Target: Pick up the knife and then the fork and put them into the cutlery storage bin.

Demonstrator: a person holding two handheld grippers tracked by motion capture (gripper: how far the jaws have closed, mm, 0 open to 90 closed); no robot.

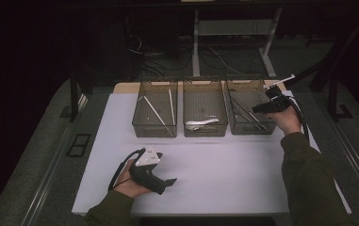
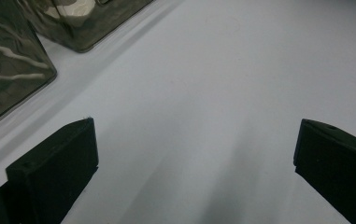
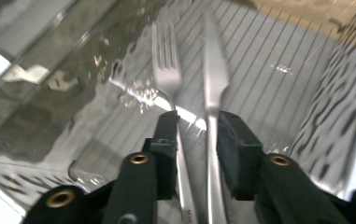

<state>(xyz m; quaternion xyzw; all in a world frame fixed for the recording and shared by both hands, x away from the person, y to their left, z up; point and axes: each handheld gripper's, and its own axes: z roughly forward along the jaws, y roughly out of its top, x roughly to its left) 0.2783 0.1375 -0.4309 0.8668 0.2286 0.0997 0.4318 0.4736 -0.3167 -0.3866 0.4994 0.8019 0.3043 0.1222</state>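
Note:
My right gripper (image 1: 258, 108) reaches into the right clear bin (image 1: 250, 128) from its right side. In the right gripper view a steel fork (image 3: 166, 60) and a steel knife (image 3: 214, 70) lie side by side on the bin's ribbed floor. Their handles run back between my right gripper's (image 3: 198, 119) narrowly parted jaws, with a gap between the two handles, and I see no pad pressing on either. My left gripper (image 1: 167, 185) rests low over the white table at the front left. Its jaws (image 2: 194, 140) stand wide open with nothing between them.
Three clear bins stand in a row at the back of the white tabletop (image 1: 224, 169). The left bin (image 1: 142, 128) holds long thin utensils. The middle bin (image 1: 204, 131) holds a pale utensil (image 1: 200, 123). Two bin corners (image 2: 12, 70) sit near my left gripper.

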